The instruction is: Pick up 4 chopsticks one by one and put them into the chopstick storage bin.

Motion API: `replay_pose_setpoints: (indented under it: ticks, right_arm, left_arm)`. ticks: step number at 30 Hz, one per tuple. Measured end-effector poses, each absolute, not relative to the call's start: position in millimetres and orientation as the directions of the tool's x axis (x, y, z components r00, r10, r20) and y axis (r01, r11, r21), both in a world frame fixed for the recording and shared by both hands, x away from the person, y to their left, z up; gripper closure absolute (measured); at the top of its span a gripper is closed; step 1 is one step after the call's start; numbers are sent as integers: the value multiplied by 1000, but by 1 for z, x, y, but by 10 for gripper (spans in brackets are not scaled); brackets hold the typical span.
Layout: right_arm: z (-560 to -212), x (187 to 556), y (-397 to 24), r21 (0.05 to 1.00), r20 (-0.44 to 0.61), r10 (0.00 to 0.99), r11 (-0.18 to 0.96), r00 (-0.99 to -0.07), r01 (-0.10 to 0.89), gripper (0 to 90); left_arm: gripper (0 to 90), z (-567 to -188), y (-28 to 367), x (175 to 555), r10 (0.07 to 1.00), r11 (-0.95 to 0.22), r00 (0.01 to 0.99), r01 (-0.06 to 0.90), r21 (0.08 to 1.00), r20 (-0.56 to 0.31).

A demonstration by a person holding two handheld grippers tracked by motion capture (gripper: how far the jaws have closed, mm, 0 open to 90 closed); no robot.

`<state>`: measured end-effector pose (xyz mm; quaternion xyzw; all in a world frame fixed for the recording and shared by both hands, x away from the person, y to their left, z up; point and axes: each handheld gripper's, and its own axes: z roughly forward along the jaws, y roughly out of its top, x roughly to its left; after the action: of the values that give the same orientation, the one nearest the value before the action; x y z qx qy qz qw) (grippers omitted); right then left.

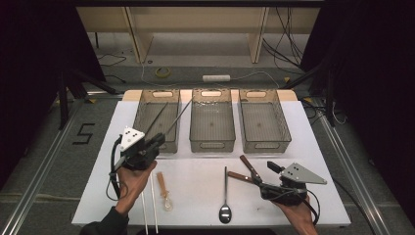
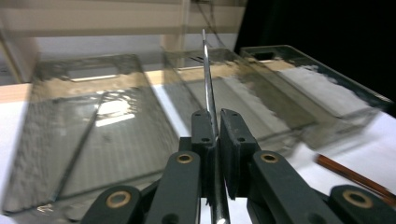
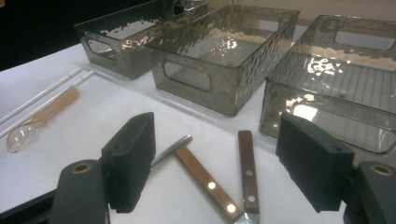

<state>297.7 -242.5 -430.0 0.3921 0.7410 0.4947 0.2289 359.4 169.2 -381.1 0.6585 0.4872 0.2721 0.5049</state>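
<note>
- The left gripper (image 1: 157, 140) is clamped on a metal chopstick (image 2: 208, 95), tip raised toward the left bin (image 1: 138, 117), likely to drop it in.
- That bin, at the table's (image 1: 313, 147) far edge, already holds one chopstick (image 1: 157, 117); the middle bin (image 1: 211, 143) and right bin (image 1: 264, 145) look empty.
- The right gripper (image 1: 270, 166) rests near the right edge, jaws apart over two wooden-handled utensils (image 3: 210, 183), probably next.

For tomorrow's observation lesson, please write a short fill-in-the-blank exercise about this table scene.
1. Behind the cutlery stand ____ clear bins in a row.
2. The left gripper is shut on a metal ____.
3. The right gripper has its jaws ____, above two wooden-handled knives.
4. The metal spoon lies ____ the two grippers.

Missing words: three; chopstick; open; between
</note>
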Motion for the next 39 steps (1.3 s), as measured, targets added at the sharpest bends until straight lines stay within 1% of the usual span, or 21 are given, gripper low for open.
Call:
replay_pose_setpoints:
  ticks: [4,11,22,39]
  right_arm:
    - [-430,298,-243,913,51,808,200,-586,356,295]
    - [-430,298,-243,914,52,807,199,-588,354,294]
    - [-431,298,-243,914,56,807,196,-588,356,294]
    - [-431,298,-243,914,55,805,198,-591,355,294]
  left_arm:
    - [843,-384,181,376,939,-12,324,371,928,-117]
    - [843,-395,199,400,962,11,247,396,918,-118]
    - [842,-411,209,425,972,-3,210,447,894,-102]
    - [841,-428,208,443,985,-2,150,495,869,-84]
